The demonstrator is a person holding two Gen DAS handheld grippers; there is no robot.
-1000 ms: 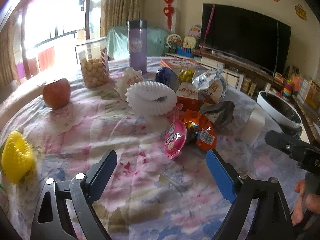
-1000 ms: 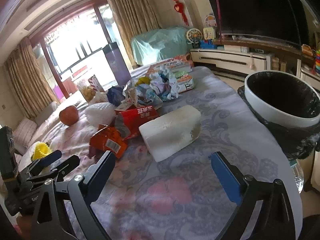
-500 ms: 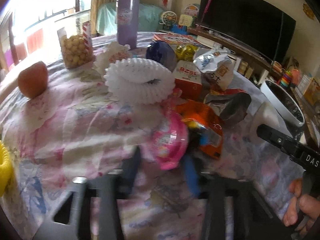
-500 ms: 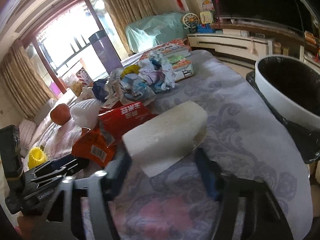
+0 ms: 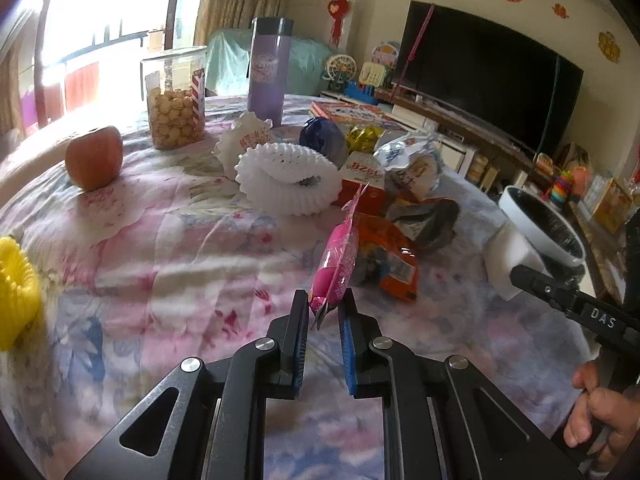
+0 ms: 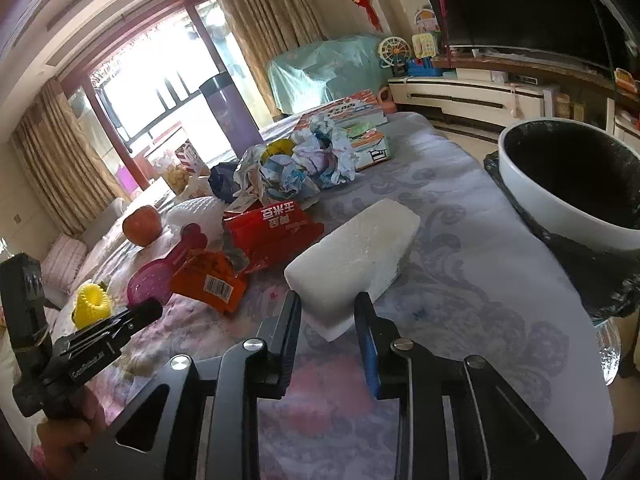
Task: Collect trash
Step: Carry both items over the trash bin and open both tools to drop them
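Round table (image 5: 168, 264), floral cloth. On it: apple (image 5: 94, 158), popcorn tub (image 5: 175, 98), purple flask (image 5: 267, 72), white foam net (image 5: 286, 184), yellow foam net (image 5: 14, 288), orange wrapper (image 5: 394, 256), red snack bag (image 6: 272, 230), crumpled wrappers (image 6: 296, 168), white foam block (image 6: 356, 260), flat boxes (image 5: 352, 114) at far edge.

Glossy pink plastic wrapper (image 5: 335, 264), matt white foam block (image 6: 354, 256), soft floral cloth tablecloth (image 5: 168, 256)

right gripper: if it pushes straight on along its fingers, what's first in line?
The white foam block: its near end already sits between the closing jaws of the right gripper. Beyond it, probably the bare tablecloth; depth there is hard to judge.
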